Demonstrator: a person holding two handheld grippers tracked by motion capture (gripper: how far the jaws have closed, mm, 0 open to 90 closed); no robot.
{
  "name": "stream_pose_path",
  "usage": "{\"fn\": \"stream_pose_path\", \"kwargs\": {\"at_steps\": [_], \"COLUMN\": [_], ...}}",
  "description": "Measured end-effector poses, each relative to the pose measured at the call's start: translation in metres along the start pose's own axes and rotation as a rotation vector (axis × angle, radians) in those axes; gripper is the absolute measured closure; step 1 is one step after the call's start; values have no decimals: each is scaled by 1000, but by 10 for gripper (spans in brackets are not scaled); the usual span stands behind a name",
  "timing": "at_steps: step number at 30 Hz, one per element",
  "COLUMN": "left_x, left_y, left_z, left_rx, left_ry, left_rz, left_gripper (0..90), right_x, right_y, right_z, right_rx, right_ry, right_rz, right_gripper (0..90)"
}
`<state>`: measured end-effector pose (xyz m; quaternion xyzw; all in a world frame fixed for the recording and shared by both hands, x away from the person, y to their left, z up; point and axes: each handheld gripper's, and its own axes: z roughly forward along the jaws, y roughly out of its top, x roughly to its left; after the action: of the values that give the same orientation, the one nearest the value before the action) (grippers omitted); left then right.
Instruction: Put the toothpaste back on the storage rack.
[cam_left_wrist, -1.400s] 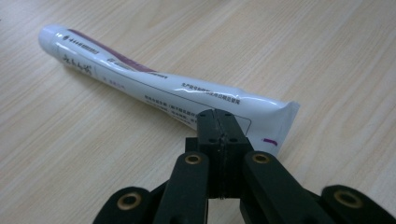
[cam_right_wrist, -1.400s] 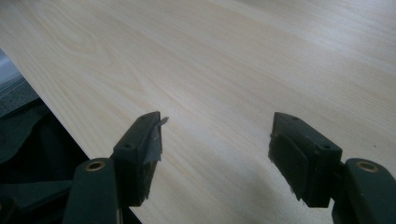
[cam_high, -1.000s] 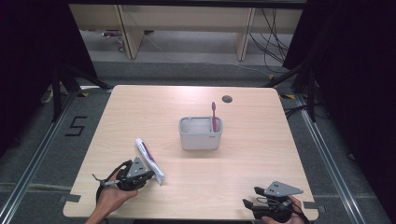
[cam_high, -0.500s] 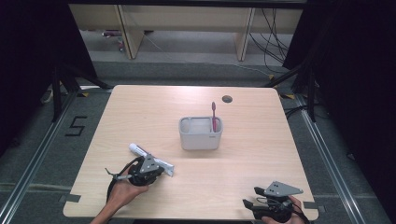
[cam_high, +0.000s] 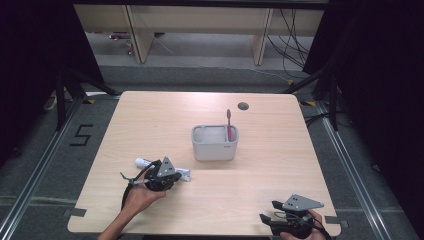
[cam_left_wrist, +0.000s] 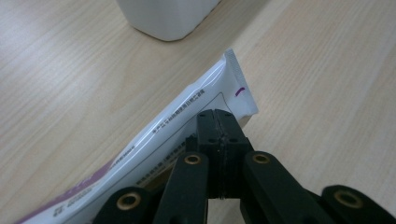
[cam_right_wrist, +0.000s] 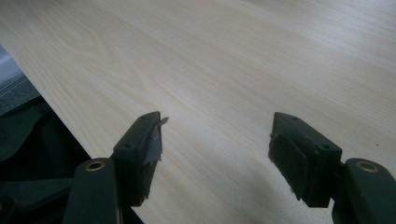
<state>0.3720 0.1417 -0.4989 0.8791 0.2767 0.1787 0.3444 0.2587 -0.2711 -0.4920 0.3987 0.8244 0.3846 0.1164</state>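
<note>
One white toothpaste tube (cam_left_wrist: 187, 126) with purple print lies gripped in my left gripper (cam_high: 161, 176), whose jaws are pressed together on the tube near its flat crimped end. In the high view the tube (cam_high: 145, 163) sits toward the front left part of the table (cam_high: 150, 120), its capped end pointing to the left edge and its crimped end pointing right, toward the middle. I cannot tell whether it touches the wood or hangs just above it.

Near the middle of the table stands one grey holder (cam_high: 215, 143) with compartments, well apart from the tube. One pink toothbrush (cam_high: 229, 125) stands upright in its right compartment. In the left gripper view the holder's pale base (cam_left_wrist: 168, 16) shows just beyond the tube's crimped end.

My right gripper (cam_high: 280, 225) rests at the front right corner of the table, jaws spread wide with nothing between them; in the right gripper view bare wood (cam_right_wrist: 233, 70) lies between its two black jaws.

One small dark round hole (cam_high: 243, 106) sits near the table's far edge.
</note>
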Motion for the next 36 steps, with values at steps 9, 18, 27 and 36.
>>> {"fn": "stream_pose_path", "kwargs": {"at_steps": [9,18,27,36], "left_x": [5,6,15,34], "left_y": [8,15,17,17], "left_z": [7,13,-3,-19], "left_rx": [5,9,22,58], "left_ry": [-1,-7,-26,-32], "left_rz": [-1,-20,-48,-61], "left_gripper": [893,888,725,479], "right_x": [0,0,-1,0], "right_y": [0,0,-1,-1], "right_z": [0,0,0,0], "right_rx": [0,-6,-6,-1], "right_ry": [0,0,-5,0], "right_rz": [-8,-9,-22,-3], "right_gripper": [351,351,351,351]}}
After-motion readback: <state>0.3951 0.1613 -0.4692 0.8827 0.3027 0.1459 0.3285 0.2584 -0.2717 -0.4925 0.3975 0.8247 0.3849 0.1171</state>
